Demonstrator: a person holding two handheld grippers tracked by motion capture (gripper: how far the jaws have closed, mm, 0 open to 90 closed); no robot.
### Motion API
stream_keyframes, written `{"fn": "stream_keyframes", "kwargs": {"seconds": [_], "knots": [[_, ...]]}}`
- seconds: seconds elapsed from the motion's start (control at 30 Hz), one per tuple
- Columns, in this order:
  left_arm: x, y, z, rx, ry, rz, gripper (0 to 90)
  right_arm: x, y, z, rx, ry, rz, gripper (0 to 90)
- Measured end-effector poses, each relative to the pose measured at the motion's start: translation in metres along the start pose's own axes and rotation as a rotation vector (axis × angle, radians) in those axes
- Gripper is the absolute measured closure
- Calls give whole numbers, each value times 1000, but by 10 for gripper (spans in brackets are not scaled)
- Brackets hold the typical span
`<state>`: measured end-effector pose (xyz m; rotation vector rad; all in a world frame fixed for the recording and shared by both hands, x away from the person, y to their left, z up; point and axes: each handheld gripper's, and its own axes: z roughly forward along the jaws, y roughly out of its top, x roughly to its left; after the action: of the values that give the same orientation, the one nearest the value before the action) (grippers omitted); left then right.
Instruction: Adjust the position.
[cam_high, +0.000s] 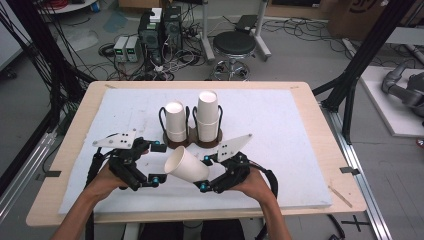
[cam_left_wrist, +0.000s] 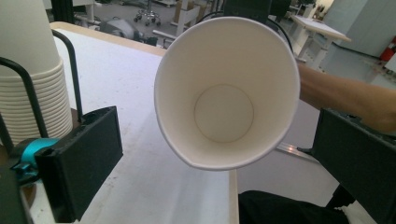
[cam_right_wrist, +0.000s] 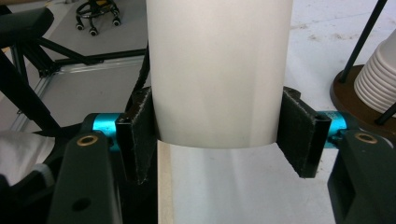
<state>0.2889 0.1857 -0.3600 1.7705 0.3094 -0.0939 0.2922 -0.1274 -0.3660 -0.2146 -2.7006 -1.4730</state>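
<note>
A single white paper cup (cam_high: 186, 165) lies tipped on its side above the table's 6 o'clock edge, its empty mouth facing 9 o'clock. Toward 12 o'clock, two upright stacks of white paper cups (cam_high: 191, 119) stand side by side in a black wire holder (cam_high: 193, 138).

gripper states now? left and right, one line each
Left gripper: open, jaws spread wide, holding nothing.
Right gripper: closed on the single paper cup, held tipped on its side above the table.
</note>
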Motion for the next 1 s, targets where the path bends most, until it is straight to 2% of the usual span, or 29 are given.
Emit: {"fn": "stream_keyframes", "kwargs": {"seconds": [0.4, 1.0], "knots": [[0, -12, 9, -15, -11, -9, 17, 1, -4, 0, -73, 23, 9, 365], [-4, -16, 35, -101, -64, -12, 17, 2, -5, 1, -120, 46, 8, 365]]}}
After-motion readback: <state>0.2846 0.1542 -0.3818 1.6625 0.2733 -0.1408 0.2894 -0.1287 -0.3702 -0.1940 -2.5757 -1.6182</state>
